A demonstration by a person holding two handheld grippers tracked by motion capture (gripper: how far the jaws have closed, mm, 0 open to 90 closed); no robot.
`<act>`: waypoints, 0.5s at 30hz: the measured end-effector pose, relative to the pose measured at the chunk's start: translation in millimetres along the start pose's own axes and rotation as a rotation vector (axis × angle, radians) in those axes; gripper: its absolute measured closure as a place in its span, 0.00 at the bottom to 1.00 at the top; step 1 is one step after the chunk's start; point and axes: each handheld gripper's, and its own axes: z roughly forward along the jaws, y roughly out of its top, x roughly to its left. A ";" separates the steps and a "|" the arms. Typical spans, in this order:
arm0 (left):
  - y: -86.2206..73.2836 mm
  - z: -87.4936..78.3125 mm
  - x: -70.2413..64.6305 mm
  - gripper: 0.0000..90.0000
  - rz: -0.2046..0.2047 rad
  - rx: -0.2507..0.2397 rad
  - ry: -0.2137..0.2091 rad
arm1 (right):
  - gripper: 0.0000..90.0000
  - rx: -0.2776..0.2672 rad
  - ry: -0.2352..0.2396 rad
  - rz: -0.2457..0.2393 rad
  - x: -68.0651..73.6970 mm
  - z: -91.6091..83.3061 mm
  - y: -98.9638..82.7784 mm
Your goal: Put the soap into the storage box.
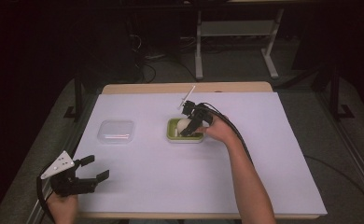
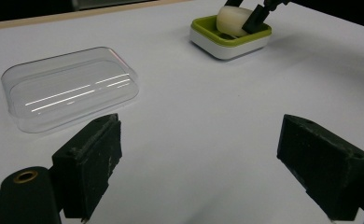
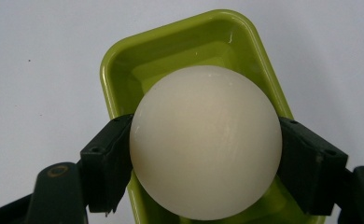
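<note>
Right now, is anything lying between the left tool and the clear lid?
Nothing. In the left gripper view, only bare white table cover lies between the open left tool and the clear lid; the high view agrees.

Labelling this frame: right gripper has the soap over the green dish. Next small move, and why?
Probably lower it a little, then open. The right gripper clamps the cream soap on both sides, directly above the green dish and apparently not yet seated. The clear lid lies apart; the left gripper is open.
</note>
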 end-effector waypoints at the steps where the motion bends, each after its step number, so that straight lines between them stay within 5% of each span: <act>1: 0.1 0.1 -0.1 0.15 0.000 0.002 0.000 | 0.27 0.000 -0.001 0.001 0.1 0.1 0.0; 15: 0.1 0.2 -0.2 0.15 0.000 0.002 0.000 | 0.27 -0.001 -0.004 -0.003 0.0 1.0 0.4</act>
